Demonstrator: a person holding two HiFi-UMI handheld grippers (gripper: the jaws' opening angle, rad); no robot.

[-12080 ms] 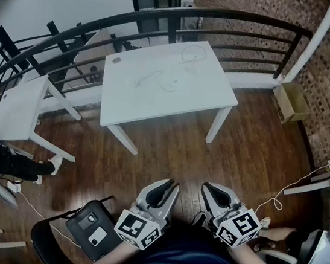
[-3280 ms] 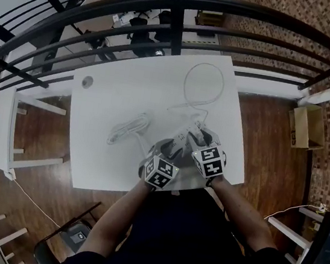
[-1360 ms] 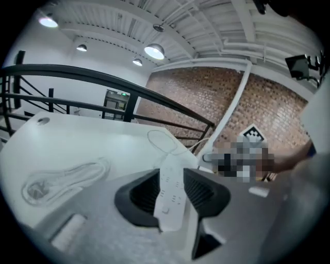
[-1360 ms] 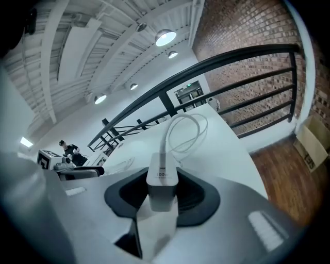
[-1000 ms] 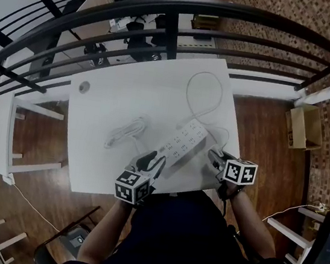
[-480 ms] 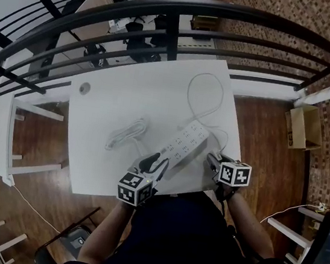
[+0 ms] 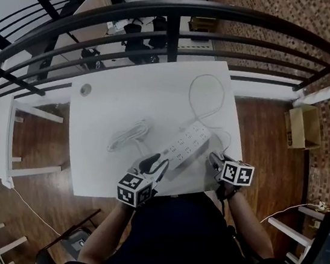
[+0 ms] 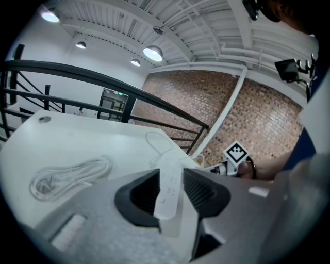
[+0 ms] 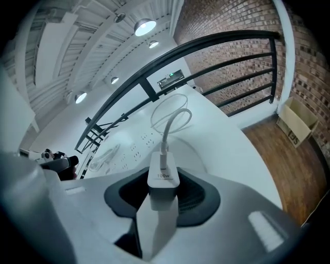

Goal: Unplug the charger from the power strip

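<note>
Two grips: I am clamping the power strip [image 7: 184, 144] in the left gripper [image 7: 153, 163], the charger [image 9: 163, 178] in the right gripper [image 7: 215, 162].
Charger: looking clear of the strip, so I am planning a set-down, near right.

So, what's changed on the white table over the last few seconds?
The right gripper pulled the white charger block out of the long white power strip and drew it off to the right, jaws shut on it, cable attached. The left gripper shifted to the strip's near end and grips it. The coiled white cable and white table stayed put.
</note>
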